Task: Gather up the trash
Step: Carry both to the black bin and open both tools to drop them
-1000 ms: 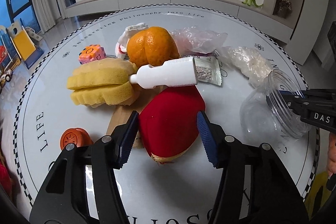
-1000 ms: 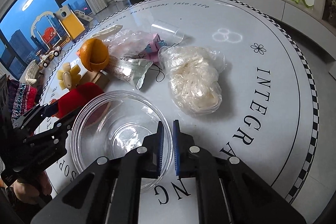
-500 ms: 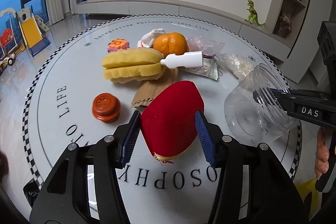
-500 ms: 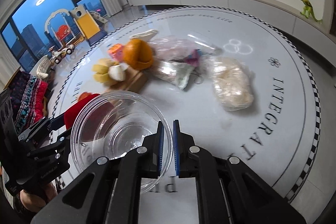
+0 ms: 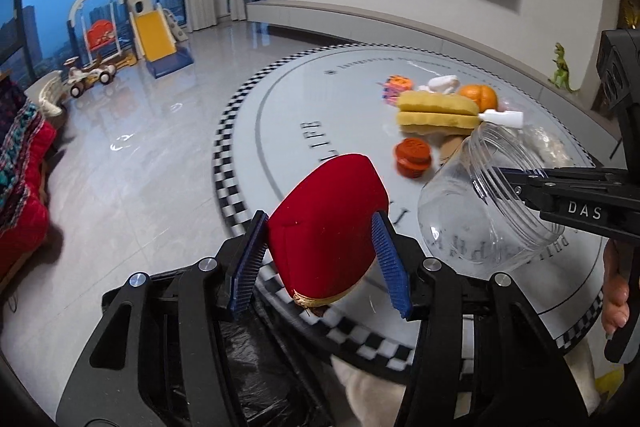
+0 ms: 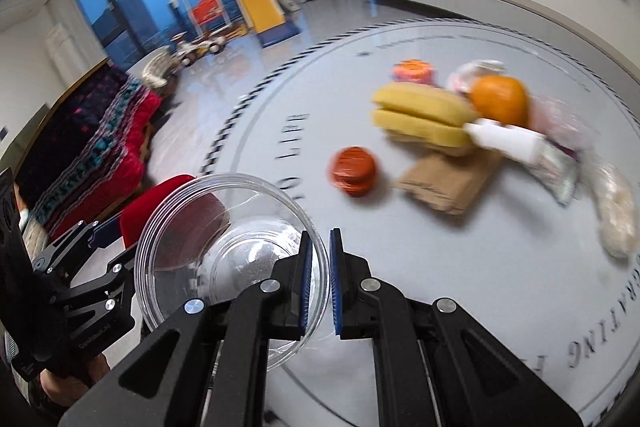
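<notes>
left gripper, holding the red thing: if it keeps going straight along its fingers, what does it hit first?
Probably the table edge. The left gripper, shut on the red velvet piece, points down past the checkered rim, where table meets floor. Depth is unclear; a slightly lower line would reach the floor.

Both wrist cameras look down along their jaws from close above the counter (image 5: 320,115) edge, sharing its far clutter.

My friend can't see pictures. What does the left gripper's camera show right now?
The left gripper holds a red velvet pouch past the edge of a round white table. Beside it, the right gripper pinches the rim of a clear plastic jar. Sponges, an orange and wrappers lie farther back.
</notes>
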`<state>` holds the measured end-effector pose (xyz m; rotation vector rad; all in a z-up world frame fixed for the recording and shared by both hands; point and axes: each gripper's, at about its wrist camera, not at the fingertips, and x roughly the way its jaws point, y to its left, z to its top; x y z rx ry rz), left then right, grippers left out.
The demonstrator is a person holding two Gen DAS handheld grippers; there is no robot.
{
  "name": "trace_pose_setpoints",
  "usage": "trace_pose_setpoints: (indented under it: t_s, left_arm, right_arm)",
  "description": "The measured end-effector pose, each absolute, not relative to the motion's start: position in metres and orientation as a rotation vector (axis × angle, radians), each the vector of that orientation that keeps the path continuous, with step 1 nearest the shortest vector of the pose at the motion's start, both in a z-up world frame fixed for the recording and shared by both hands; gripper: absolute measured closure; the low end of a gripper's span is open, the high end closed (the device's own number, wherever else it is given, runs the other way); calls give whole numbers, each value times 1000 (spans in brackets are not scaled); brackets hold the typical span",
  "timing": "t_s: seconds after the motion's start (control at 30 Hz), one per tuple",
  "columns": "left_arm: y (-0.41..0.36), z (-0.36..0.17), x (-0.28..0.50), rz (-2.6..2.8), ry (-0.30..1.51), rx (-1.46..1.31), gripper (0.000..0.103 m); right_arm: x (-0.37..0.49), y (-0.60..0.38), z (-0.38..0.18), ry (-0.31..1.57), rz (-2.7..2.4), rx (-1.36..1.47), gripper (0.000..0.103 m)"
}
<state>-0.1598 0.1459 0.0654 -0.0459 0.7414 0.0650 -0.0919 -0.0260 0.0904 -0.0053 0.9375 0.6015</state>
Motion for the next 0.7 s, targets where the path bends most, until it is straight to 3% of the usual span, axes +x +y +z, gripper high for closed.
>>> trace_pose_setpoints:
  t_s: [0.5, 0.53, 0.57, 0.6, 0.7]
  left_arm:
    - [278, 40, -259, 489, 778, -191, 49]
    - [285, 40, -265, 521, 772, -202, 36]
    - [291, 41, -271, 555, 770, -213, 22]
    - [295, 42, -275, 578, 761, -217, 6]
    - [304, 48, -286, 639, 730, -226, 6]
  right_arm:
    - [-156, 144, 72, 999, 959, -201, 93]
    - [-160, 156, 69, 1009, 984, -218, 90]
    - [-161, 165, 67, 1013, 991, -226, 76]
    - [-164, 172, 65, 1020, 992, -232, 56]
    - [-168, 179, 65, 1003, 994, -221, 50]
